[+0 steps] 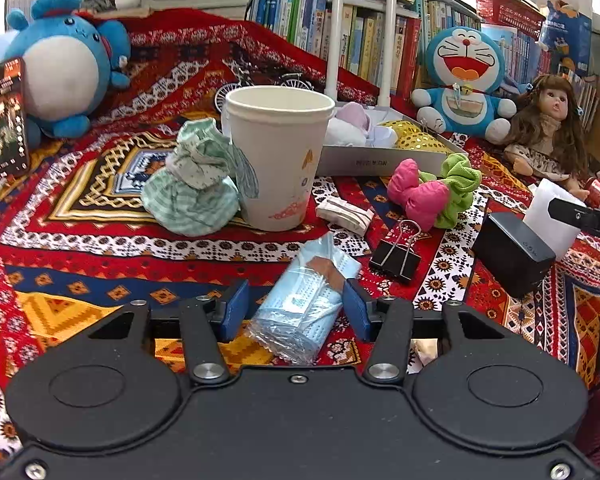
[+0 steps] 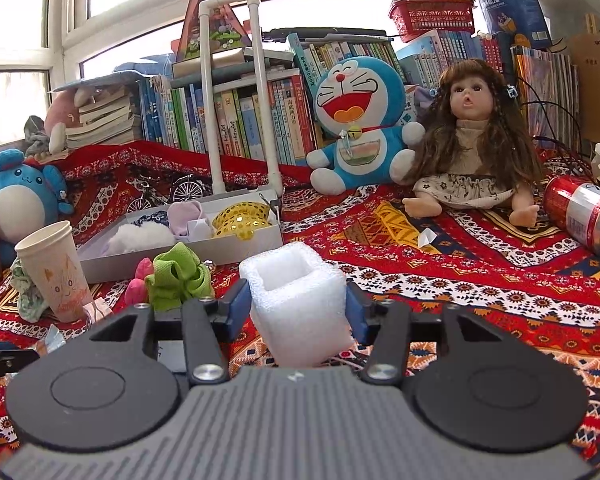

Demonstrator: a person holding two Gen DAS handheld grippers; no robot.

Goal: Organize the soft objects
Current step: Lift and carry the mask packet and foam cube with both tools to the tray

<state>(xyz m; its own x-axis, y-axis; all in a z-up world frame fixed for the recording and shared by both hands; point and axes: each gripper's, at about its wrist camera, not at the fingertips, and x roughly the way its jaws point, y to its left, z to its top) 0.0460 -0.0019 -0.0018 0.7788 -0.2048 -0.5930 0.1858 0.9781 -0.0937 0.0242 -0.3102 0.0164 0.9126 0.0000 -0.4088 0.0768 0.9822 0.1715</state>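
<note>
My left gripper (image 1: 296, 308) is open around a wrapped pale blue face mask (image 1: 304, 300) lying on the patterned cloth; the right pad touches it, the left pad stands apart. My right gripper (image 2: 296, 308) holds a white foam sleeve (image 2: 298, 300) between its blue pads. A grey tray (image 2: 240, 252) holds white, lilac and yellow sequined soft items; it also shows in the left wrist view (image 1: 376, 162). A green scrunchie (image 2: 180, 276) with a pink bow (image 1: 416, 196) lies in front of the tray. A green striped cloth bundle (image 1: 192, 184) leans on a paper cup (image 1: 280, 156).
A black binder clip (image 1: 396, 256), a black box (image 1: 514, 254) and a folded packet (image 1: 346, 214) lie near the mask. A phone (image 1: 4, 120), blue plush (image 1: 66, 68), Doraemon plush (image 2: 360, 124), doll (image 2: 476, 140) and red can (image 2: 584, 212) ring the cloth. Books stand behind.
</note>
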